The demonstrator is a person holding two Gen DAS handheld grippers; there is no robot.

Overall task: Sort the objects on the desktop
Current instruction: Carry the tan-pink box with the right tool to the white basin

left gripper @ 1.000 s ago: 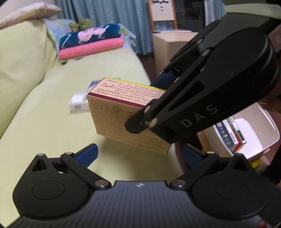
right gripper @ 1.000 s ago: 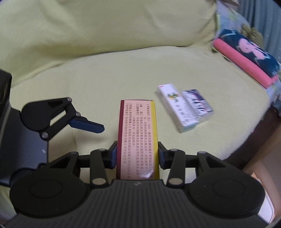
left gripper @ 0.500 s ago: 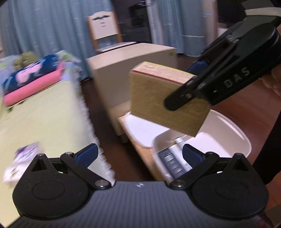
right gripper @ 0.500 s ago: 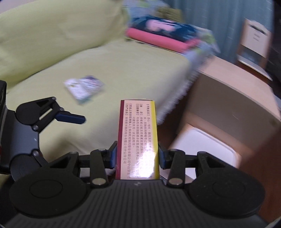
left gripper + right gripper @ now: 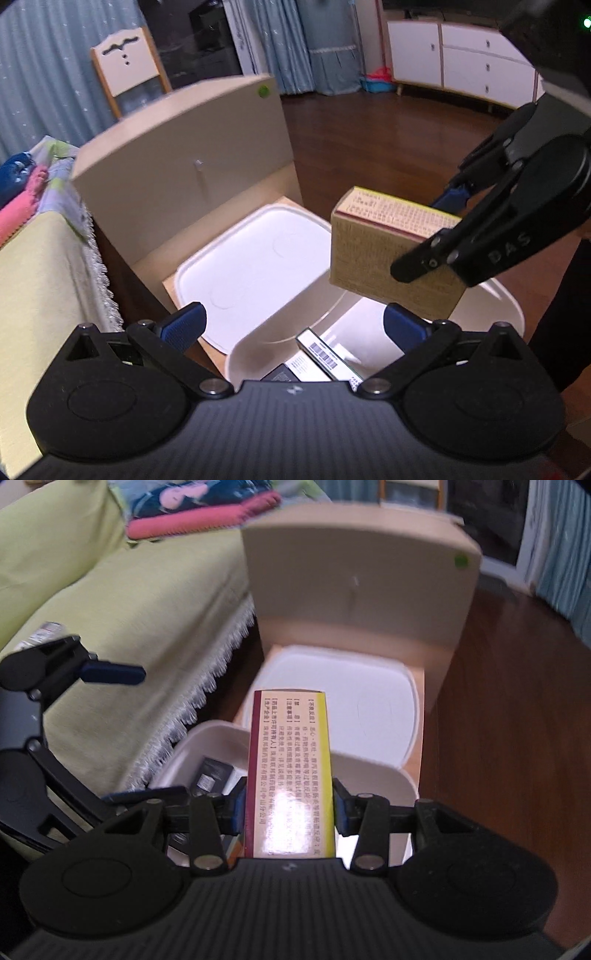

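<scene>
Right wrist view: right gripper (image 5: 288,808) fingers clamped on medicine box (image 5: 290,775) above white bin (image 5: 373,771); left gripper (image 5: 293,323) fingers apart, empty. Risk: box possibly snags bin rim, or lands crooked on packets (image 5: 325,356) inside.

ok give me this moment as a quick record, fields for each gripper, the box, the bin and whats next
right gripper: shut on the medicine box, pads on its two long sides
left gripper: open, nothing between its fingers
medicine box: in the air above the white bin, not touching it
white bin: open, a few small boxes already inside
bin lid: lying flat beside the bin, against the beige cabinet
likely next: lower the box into the bin and release
</scene>
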